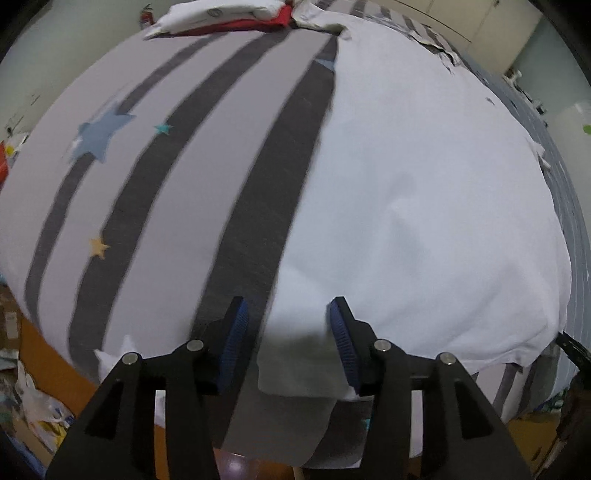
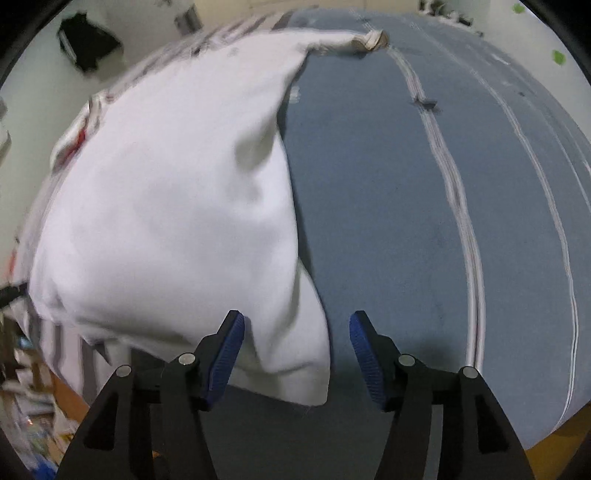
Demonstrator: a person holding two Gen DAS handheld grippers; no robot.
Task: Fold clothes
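1. The left gripper (image 1: pixel 289 343) is standing wide open, with its blue pads (image 1: pixel 236 343) apart. A corner of the white shirt (image 1: pixel 424 221) is lying between them, but the pads are not pinching it.
2. The right gripper (image 2: pixel 296 354) is standing wide open too. The bottom corner of the shirt (image 2: pixel 166 229) is sitting between its pads (image 2: pixel 225 358), just beside the left pad and apart from the right one.
3. The shirt is lying spread out on the bed. In the left view it is covering the right part of the striped sheet (image 1: pixel 155 206).
4. The sheet is showing gray and dark stripes, with a big blue star (image 1: pixel 101 134) and a small yellow star (image 1: pixel 98 246) on it.
5. In the right view, a blue blanket (image 2: pixel 388 203) with thin white lines is lying beside the shirt, touching its right edge.
6. At the far end of the bed, a folded pile (image 1: pixel 236 16) of white and red clothes is resting, well apart from the left gripper.
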